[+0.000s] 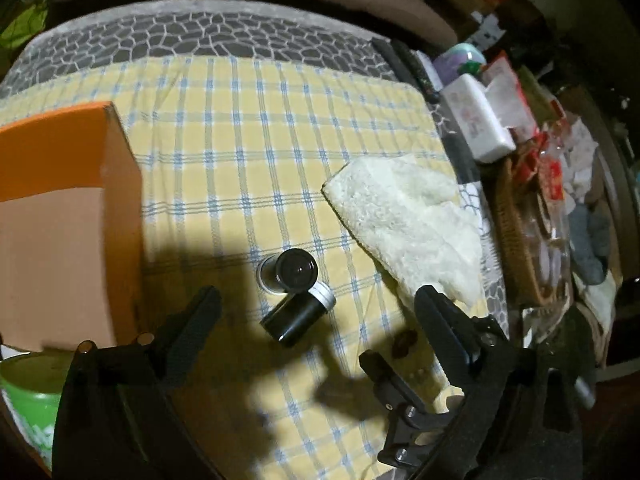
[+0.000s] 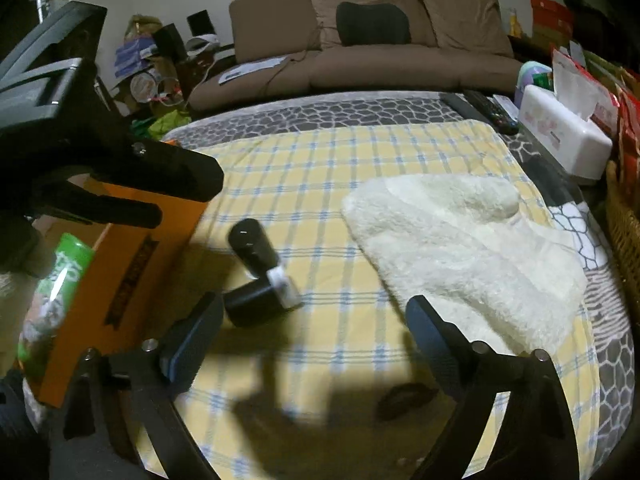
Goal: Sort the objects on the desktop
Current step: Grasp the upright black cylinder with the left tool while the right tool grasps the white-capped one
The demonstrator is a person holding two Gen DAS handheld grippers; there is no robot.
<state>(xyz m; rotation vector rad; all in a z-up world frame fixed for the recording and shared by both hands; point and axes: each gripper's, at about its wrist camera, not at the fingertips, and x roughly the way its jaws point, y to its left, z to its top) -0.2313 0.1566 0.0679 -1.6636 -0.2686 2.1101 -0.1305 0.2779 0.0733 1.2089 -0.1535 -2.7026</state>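
Two black canisters lie touching on the checked cloth, beside an orange box. Both the left gripper and the right gripper hover above with fingers spread wide, gripping nothing.

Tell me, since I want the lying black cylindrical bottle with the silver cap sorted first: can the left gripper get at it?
Probably yes. The left gripper is open, the bottle lies between its fingers' line, nothing covering it.

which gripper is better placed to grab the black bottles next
Left, probably. The two black bottles lie just ahead between the open left gripper fingers. The right gripper, also open, has them off toward its left finger.
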